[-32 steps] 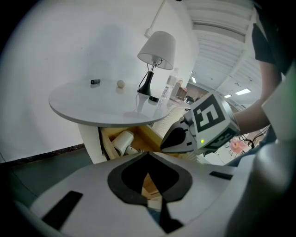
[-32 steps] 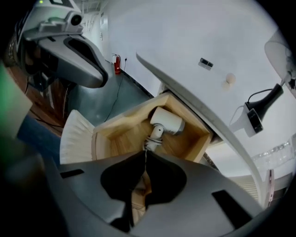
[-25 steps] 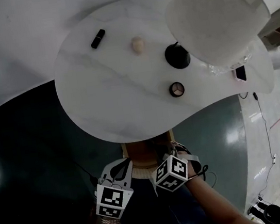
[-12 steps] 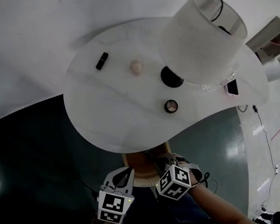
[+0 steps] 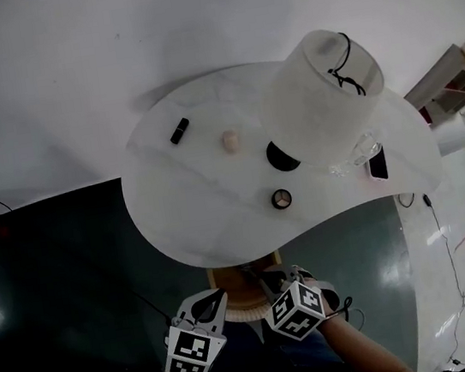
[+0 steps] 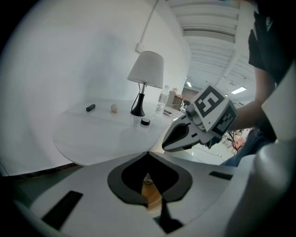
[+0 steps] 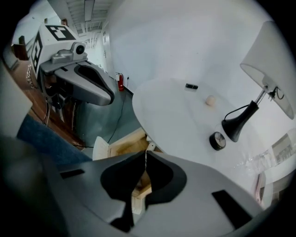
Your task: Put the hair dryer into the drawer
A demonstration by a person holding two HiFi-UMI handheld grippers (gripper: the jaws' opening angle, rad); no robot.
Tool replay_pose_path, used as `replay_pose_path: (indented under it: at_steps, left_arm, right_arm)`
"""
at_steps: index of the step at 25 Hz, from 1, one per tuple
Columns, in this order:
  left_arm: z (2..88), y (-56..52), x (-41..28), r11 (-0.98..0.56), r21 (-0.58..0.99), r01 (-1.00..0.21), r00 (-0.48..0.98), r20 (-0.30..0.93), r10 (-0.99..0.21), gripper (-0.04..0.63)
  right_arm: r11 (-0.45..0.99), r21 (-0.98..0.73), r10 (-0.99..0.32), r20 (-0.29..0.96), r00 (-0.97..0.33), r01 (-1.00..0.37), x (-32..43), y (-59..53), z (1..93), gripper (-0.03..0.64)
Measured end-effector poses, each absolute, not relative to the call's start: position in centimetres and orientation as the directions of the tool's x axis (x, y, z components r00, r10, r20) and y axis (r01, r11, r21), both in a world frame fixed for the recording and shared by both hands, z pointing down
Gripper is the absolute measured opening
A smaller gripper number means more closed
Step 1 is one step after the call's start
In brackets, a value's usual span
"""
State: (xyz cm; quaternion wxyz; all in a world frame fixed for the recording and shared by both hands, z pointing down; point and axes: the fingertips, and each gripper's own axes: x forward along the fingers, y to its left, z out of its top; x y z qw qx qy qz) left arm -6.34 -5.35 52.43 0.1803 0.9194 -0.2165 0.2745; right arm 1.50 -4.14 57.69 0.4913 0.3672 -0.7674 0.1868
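The hair dryer could not be made out in any view. The drawer [image 7: 122, 147] stood open beneath the near edge of the white table [image 5: 192, 204]. Its wooden inside was largely hidden behind the jaws, and in the head view the tabletop covered most of it. On the table stood a lamp [image 5: 320, 96], with a round black tin [image 5: 281, 199], a pale lump [image 5: 229, 140] and a small black stick [image 5: 179, 131] spread apart beside it. Both tools hung side by side above the drawer, angled downward. The left gripper [image 6: 148, 155] was clenched on nothing, and the right gripper [image 7: 146, 155] likewise had its tips meeting.
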Motion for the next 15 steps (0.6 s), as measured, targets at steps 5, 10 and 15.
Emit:
replay_pose_path:
  at_steps: [5, 10, 15]
  left_arm:
    - [50.4, -5.8, -6.3, -0.859, 0.159, -0.486, 0.755, 0.572, -0.321, 0.015]
    - [48.4, -5.9, -5.8, -0.858, 0.166, -0.486, 0.774, 0.538, -0.335, 0.015]
    - [46.8, -6.1, -5.7, -0.861, 0.151, -0.486, 0.778, 0.523, -0.347, 0.015]
  right_arm:
    - [0.652, 0.075, -0.410, 0.872, -0.267, -0.755, 1.1, -4.8, 55.7, 0.025]
    - [0.636, 0.067, -0.447, 0.844, -0.296, -0.769, 1.5, -5.3, 53.3, 0.025]
    - [0.614, 0.059, -0.495, 0.805, -0.326, -0.787, 2.1, -6.0, 50.5, 0.025]
